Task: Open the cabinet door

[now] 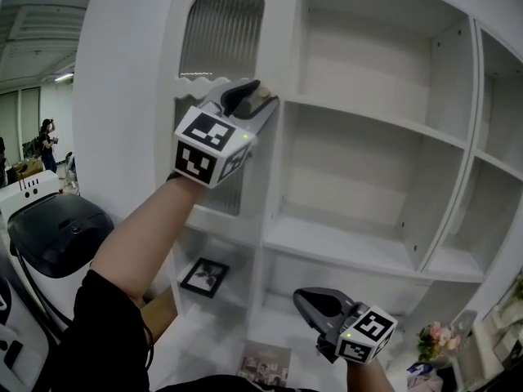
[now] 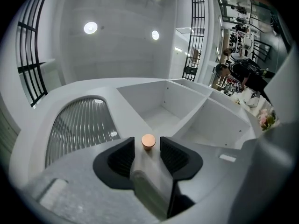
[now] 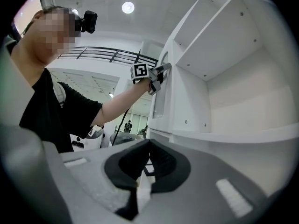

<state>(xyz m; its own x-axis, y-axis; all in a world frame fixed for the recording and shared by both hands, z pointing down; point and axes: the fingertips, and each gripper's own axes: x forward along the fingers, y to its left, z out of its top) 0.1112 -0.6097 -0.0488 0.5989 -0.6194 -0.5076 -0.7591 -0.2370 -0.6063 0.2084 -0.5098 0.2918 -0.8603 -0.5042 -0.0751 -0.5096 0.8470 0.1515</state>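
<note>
**Cabinet door point(image 1: 221, 31):** one, white, with an arched ribbed-glass pane. It forms the left column of a white shelf unit point(image 1: 282, 178).

**Knob point(image 2: 148, 141):** one, copper-coloured, on the door's right edge. It shows plainly only in the left gripper view.

**Grippers:** two.
- The left gripper point(image 1: 255, 95) is raised to the door's edge. Its fingers stand narrowly apart either side of the knob, with a thin gap showing on each side.
- The right gripper point(image 1: 304, 297) is low, below and right of the door. Its fingers are pressed together on nothing.

**Framed picture point(image 1: 204, 276):** one, lying in the compartment beneath the door.

**Flowers point(image 1: 433, 336):** one bunch, far right of the door and low.

**Right gripper view only:** the person's black sleeve point(image 3: 51, 111), with the arm reaching to the door.
</note>
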